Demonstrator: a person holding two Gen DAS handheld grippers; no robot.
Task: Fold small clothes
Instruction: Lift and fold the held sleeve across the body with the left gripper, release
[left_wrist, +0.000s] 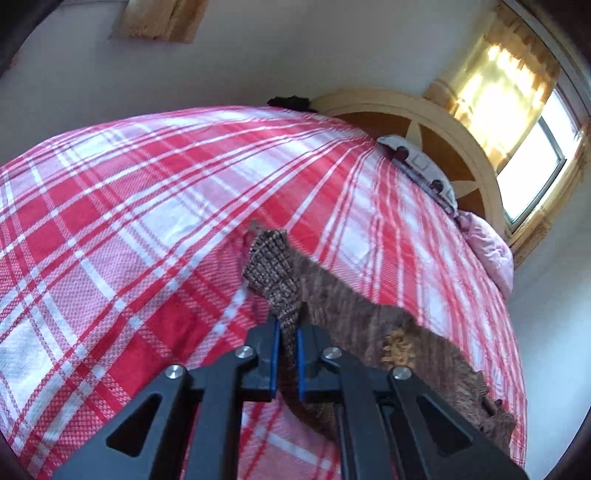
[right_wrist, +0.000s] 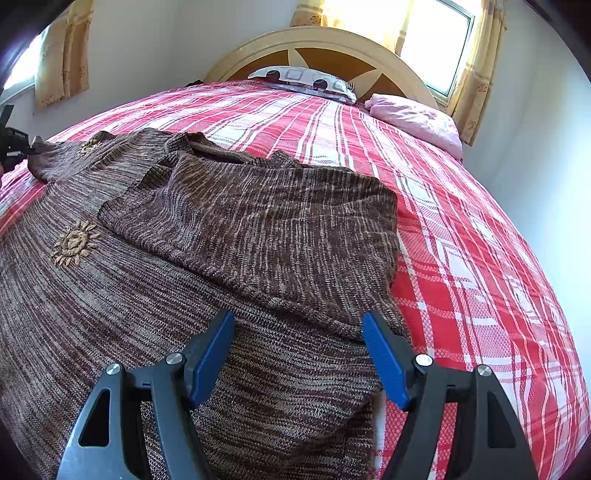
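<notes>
A brown knitted sweater (right_wrist: 236, 229) with tan sun embroidery (right_wrist: 74, 243) lies on the red and white plaid bed cover (right_wrist: 461, 240). Its right sleeve is folded across the body. My right gripper (right_wrist: 297, 332) is open, just above the sweater near its lower right part. My left gripper (left_wrist: 287, 328) is shut on the cuff end of the sweater's left sleeve (left_wrist: 273, 266), holding it up off the bed. The left gripper also shows in the right wrist view (right_wrist: 14, 146) at the far left, at the sleeve end.
A wooden headboard (right_wrist: 325, 40) stands at the far end of the bed. A patterned pillow (right_wrist: 303, 79) and a pink pillow (right_wrist: 417, 118) lie against it. Curtained windows (right_wrist: 436, 40) are behind. A wall runs along the right side of the bed.
</notes>
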